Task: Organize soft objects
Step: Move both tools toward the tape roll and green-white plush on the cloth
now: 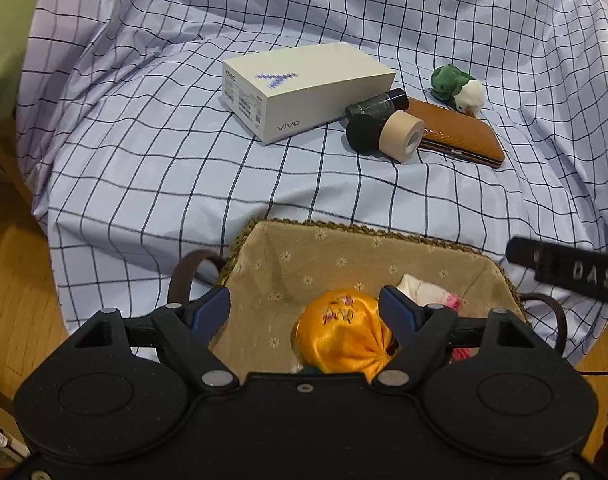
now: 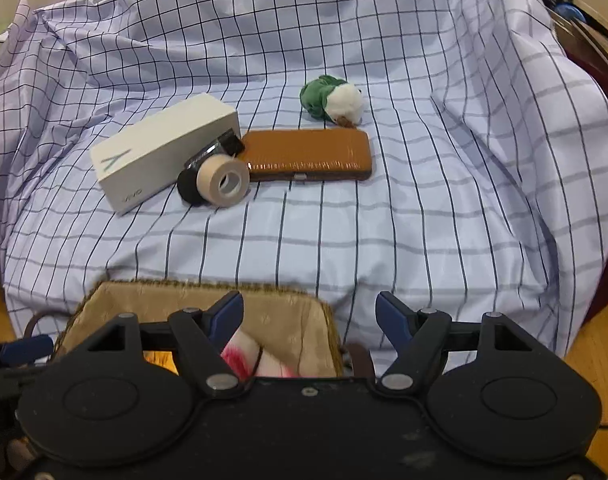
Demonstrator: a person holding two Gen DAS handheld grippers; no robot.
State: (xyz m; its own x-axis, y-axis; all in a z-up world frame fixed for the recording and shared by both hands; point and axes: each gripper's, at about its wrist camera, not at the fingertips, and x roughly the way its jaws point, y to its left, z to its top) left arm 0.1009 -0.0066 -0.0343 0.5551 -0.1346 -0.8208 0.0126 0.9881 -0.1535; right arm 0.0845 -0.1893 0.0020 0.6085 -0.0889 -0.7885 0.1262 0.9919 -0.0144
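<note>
The table, draped in a pale blue checked cloth, carries everything. At its near edge stands one fabric-lined basket, which holds two soft things: one orange satin pouch and one white-and-pink soft bundle.

Farther back lies a cluster of hard things: one white phone box, one brown leather case, one dark bottle and two rolls of tape set end to end, one beige and one black.

The one soft thing outside the basket is a small green-and-white plush bird. It lies just behind the brown case, apart from it, with its long axis roughly across the right wrist view, white head to the right.

From the right gripper the bird sits almost straight ahead, far across the cloth. From the left gripper it lies ahead and well to the right. So the right hand looks the better placed for it.

The left gripper hovers over the basket, spread, with the orange pouch below between its fingers but not pinched. The right gripper is also spread, with nothing between its fingers.
</note>
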